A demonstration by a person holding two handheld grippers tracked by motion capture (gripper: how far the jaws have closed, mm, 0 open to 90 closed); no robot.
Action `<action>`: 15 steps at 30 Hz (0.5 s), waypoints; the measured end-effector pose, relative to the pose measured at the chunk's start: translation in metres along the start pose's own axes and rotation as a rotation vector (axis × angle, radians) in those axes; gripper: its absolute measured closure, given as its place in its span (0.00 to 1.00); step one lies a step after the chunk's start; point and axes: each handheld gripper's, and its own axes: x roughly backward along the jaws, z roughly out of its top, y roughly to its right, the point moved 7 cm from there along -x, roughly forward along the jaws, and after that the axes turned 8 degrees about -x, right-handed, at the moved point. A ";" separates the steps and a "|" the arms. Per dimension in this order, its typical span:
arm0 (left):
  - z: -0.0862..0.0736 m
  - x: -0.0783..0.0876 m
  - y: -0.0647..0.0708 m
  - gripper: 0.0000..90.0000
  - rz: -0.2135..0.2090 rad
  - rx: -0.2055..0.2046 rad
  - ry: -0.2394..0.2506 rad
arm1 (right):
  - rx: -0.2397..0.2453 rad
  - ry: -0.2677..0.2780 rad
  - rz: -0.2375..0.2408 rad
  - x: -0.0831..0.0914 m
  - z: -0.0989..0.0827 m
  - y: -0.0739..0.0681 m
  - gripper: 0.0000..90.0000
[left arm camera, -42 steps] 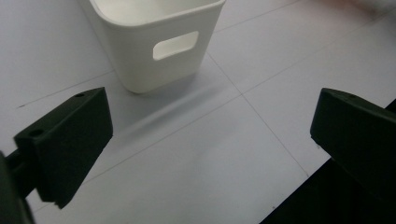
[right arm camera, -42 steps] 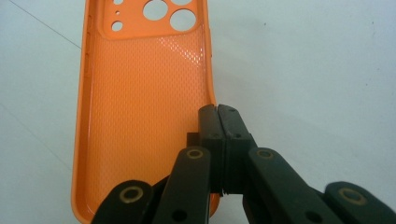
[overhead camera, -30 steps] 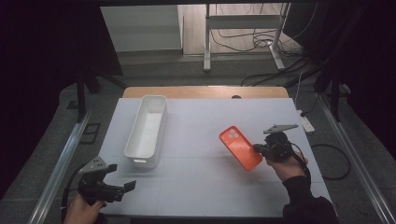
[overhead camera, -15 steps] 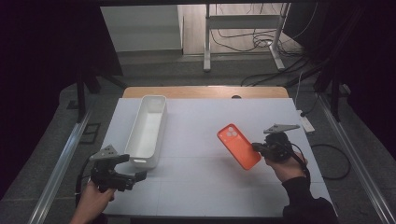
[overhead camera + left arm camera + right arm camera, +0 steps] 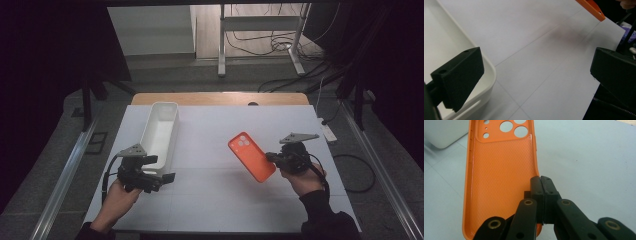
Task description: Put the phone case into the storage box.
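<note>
In right hand-held gripper (image 5: 540,182): orange phone case (image 5: 499,182).

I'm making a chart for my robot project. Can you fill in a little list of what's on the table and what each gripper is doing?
table: white top
held thing: orange phone case, lifted and tilted
right gripper: shut on the case's side edge
left gripper: open, nothing between its jaws, beside the bin's near end
bin: long white bin, on the table's left part; what can be seen of its inside is bare
case inside: dotted, with round camera holes
</note>
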 end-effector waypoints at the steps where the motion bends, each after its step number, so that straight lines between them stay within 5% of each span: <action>1: 0.003 -0.004 0.000 0.00 -0.009 0.003 0.003 | 0.004 0.002 0.002 0.000 0.000 -0.001 0.99; 15: 0.021 -0.027 0.005 0.00 -0.069 0.014 0.010 | 0.026 0.025 0.017 0.000 0.005 -0.013 0.99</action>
